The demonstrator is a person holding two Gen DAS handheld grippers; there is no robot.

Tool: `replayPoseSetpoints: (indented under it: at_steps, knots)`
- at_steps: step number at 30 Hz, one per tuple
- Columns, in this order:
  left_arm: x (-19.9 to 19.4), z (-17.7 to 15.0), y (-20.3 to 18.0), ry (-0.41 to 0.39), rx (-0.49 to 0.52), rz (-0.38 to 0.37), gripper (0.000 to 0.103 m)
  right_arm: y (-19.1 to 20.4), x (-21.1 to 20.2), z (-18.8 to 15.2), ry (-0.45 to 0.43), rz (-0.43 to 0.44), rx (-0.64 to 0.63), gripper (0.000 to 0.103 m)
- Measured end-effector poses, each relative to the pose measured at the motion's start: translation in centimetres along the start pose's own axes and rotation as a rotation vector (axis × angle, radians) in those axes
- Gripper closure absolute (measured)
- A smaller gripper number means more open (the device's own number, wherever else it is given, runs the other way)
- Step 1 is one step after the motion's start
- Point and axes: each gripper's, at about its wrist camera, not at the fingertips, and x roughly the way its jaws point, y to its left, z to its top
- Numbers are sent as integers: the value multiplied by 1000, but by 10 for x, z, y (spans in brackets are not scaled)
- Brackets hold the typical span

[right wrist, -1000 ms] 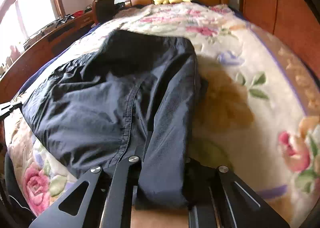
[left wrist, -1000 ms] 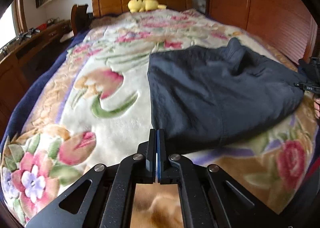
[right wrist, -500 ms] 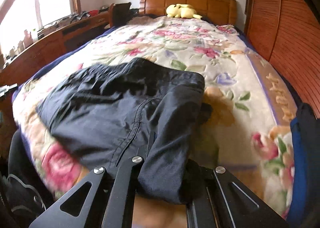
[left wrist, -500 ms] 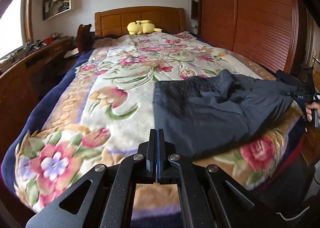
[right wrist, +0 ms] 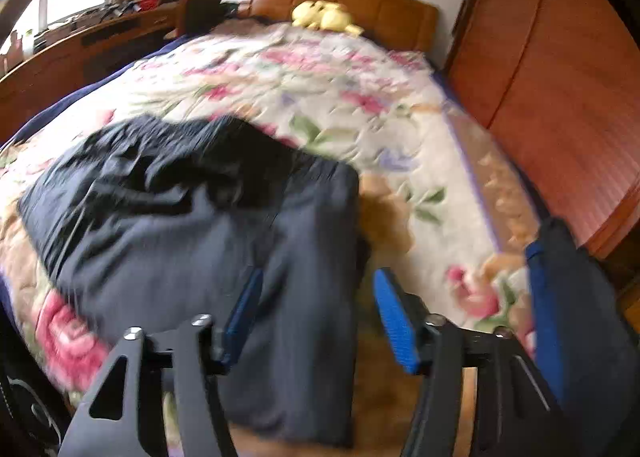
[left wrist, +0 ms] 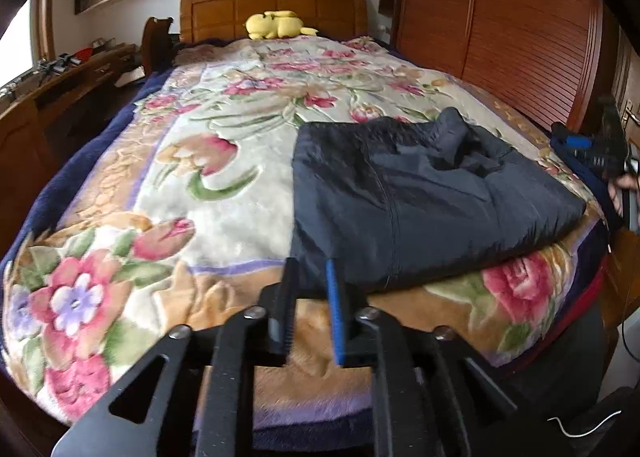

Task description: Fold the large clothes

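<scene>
A dark navy garment (left wrist: 420, 201) lies folded in a rough rectangle on the near right part of the floral bed blanket (left wrist: 224, 161); it also shows in the right wrist view (right wrist: 192, 233). My left gripper (left wrist: 310, 289) is open a little and empty, just short of the garment's near left corner. My right gripper (right wrist: 316, 309) is wide open and empty above the garment's near right edge. The right gripper also shows at the right edge of the left wrist view (left wrist: 600, 145).
A yellow plush toy (left wrist: 276, 25) lies by the wooden headboard (left wrist: 272, 7). A wooden wardrobe (left wrist: 500, 25) lines the right side of the bed. A wooden desk (left wrist: 48, 97) with small items stands on the left. A dark and blue cloth (right wrist: 576, 321) hangs at the near right.
My right gripper has opened and let go of the garment, which now lies flat. My left gripper has opened a little. Both have drawn back toward the foot of the bed.
</scene>
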Motion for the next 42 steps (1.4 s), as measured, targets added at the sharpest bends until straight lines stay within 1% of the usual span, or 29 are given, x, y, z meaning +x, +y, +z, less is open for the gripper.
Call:
replayPoseSetpoints:
  at_steps: [2,3,5,7,11,15,18,20,22,24,25,27,29,31,32,33,35,36,37,38,39,42]
  knots:
    - [11,2,-4,4,1,-19,75,4,1,14,-9,34,2,36]
    - [16,4,-6,6,4,-26,74,9,3,23,-15,52,-9,36]
    - [27,8,-10,7,8,-38,74,21,9,38,-36,99,-31,36]
    - [38,13,-14,7,8,-47,73,39,22,55,-48,169,-46,36]
    - [53,16,-19,15,17,-52,72,76,66,88,-18,281,-50,36]
    - [64,16,-21,31,26,-65,72,118,119,116,29,354,-104,36]
    - [70,14,-23,40,34,-66,72,141,163,132,84,361,-148,36]
    - [73,13,-23,45,35,-72,72,145,193,139,133,366,-153,36]
    - [75,11,-24,48,35,-84,72,149,220,141,178,343,-165,36]
    - [76,9,-26,47,38,-91,72,150,239,144,215,323,-176,36]
    - [75,9,-27,46,39,-97,72,150,247,144,228,329,-174,36]
    - [75,8,-27,45,37,-107,72,152,258,147,262,380,-147,36]
    - [75,8,-29,45,38,-113,71,151,266,150,263,400,-140,36]
    - [76,9,-30,46,39,-116,71,158,270,149,264,400,-158,37]
    - [76,9,-31,47,41,-116,71,161,270,146,266,397,-173,41]
    - [76,9,-32,47,43,-117,71,165,271,145,267,404,-189,49]
    - [76,10,-32,48,44,-115,71,171,273,143,270,420,-210,58]
    - [76,10,-32,48,44,-116,71,172,271,143,272,432,-218,76]
    - [76,9,-32,49,44,-115,71,175,271,143,276,450,-225,79]
    - [76,10,-32,50,44,-115,71,179,269,142,266,420,-252,90]
    - [76,10,-32,49,45,-114,71,182,268,143,254,402,-271,96]
    - [75,9,-32,50,45,-114,71,187,258,150,182,358,-283,99]
